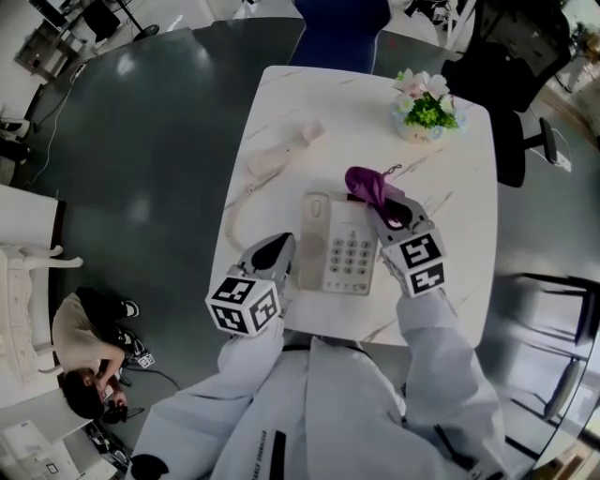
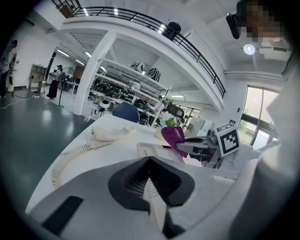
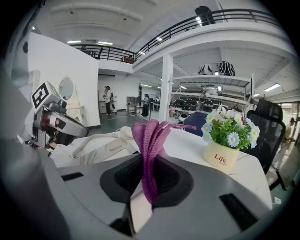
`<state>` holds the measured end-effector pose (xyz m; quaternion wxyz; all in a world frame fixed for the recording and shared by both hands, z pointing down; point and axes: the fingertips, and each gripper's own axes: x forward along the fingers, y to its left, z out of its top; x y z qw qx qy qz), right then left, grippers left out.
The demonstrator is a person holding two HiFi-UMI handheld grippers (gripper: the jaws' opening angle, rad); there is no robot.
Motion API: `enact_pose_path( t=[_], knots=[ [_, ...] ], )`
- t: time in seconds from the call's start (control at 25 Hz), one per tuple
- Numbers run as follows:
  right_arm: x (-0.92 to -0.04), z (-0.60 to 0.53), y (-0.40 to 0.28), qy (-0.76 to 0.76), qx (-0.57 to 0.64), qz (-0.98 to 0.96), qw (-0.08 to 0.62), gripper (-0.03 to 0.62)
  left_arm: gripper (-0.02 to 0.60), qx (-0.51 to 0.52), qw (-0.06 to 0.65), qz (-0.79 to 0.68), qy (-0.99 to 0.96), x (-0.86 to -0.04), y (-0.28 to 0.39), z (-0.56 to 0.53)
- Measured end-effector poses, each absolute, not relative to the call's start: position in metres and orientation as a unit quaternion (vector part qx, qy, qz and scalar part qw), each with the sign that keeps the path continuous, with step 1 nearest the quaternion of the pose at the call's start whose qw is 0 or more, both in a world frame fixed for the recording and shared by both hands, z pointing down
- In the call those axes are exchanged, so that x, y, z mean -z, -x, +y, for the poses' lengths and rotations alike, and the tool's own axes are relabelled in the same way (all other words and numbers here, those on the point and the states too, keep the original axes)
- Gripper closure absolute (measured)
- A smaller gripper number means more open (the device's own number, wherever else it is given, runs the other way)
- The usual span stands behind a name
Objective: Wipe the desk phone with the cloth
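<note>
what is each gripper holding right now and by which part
The right gripper is shut on the purple knitted cloth, pinching a bunched fold; the rest sticks out past its jaws. The left gripper is shut and holds nothing.

Phone base [image 1: 337, 246] central on table [image 1: 356, 103]; handset [image 1: 281, 150] behind-left; flower pot [image 1: 427, 114] back right; cloth [image 1: 367, 185] over base's rear-right corner.

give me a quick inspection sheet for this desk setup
surface: white veined table
job's things: desk phone near the front edge; handset off it, lying further back left; purple cloth at the phone's far right corner
clutter: flower pot, far right corner
grippers: left gripper shut, empty, by the phone's left side; right gripper shut on the cloth
cables: coiled cord loops along the table's left edge
surroundings: blue chair beyond the table; person crouching on the floor, left
</note>
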<state>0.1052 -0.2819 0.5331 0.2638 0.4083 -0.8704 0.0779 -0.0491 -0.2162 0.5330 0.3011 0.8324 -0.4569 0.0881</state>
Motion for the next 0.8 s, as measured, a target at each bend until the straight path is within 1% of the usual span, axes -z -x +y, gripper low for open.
enact_pose_path(
  t=[0.8],
  knots=[
    [-0.543, -0.260, -0.097, -0.377, -0.095, -0.875, 0.289, 0.554, 0.584, -0.088, 0.304, -0.453, -0.833, -0.535, 0.044, -0.201]
  ],
)
